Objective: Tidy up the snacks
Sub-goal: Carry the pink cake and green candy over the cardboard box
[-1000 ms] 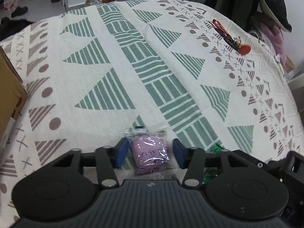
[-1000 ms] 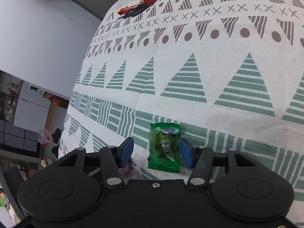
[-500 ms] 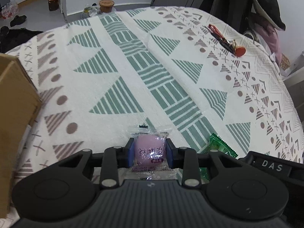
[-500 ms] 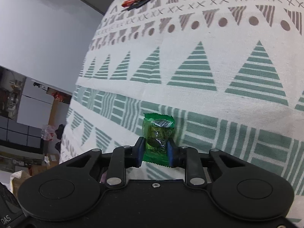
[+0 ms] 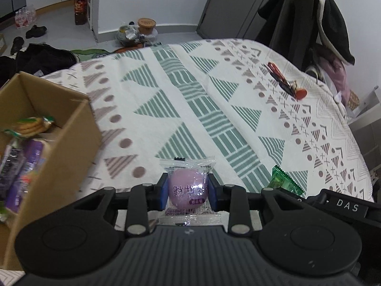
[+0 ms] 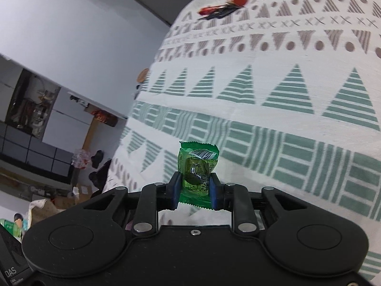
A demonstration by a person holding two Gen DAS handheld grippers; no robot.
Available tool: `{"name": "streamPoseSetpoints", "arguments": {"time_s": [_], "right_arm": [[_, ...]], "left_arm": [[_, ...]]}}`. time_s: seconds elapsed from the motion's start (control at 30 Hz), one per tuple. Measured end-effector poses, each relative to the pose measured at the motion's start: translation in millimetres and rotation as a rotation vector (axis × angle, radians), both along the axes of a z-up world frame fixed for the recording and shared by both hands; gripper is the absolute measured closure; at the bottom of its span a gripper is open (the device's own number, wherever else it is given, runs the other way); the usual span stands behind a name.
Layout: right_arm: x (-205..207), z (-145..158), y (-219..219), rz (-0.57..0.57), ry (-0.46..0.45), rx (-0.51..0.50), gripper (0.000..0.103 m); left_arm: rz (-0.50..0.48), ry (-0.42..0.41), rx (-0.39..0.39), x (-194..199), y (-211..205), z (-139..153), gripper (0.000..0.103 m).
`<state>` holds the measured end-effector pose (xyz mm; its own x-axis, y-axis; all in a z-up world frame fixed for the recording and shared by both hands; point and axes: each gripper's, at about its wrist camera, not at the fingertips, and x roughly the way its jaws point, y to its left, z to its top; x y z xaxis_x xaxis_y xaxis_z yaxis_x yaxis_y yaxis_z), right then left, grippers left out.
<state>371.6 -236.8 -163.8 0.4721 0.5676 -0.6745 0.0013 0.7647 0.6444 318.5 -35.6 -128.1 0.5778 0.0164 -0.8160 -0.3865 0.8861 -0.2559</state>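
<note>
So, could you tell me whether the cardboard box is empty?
No, the cardboard box already holds several wrapped snacks.

The right gripper (image 6: 194,189) has its jaws clamped on a green snack packet (image 6: 196,166), lifted above the patterned tablecloth (image 6: 273,109). Red-tagged keys (image 6: 223,4) lie near the tabletop's edge at twelve o'clock.

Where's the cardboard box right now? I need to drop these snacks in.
In the left wrist view, the cardboard box sits at the left edge on the patterned cloth, left of the left tool and its purple snack.
</note>
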Motion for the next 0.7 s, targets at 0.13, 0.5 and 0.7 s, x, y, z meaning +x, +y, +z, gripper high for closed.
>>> {"name": "streamPoseSetpoints", "arguments": {"time_s": [0.13, 0.5, 0.7], "right_arm": [[-6.1, 8.5, 11.0, 0.023, -0.022, 0.011, 0.079], [-28.9, 31.2, 49.5, 0.095, -0.09, 0.017, 0.079], [-43.9, 43.9, 72.5, 0.136, -0.133, 0.001, 0.079]], "left_arm": [[0.016, -0.022, 0.0, -12.3, 10.5, 12.8, 0.071], [0.058, -0.066, 0.006, -44.6, 43.9, 40.5, 0.071], [0.089, -0.083, 0.006, -62.4, 66.0, 51.2, 0.071]]}}
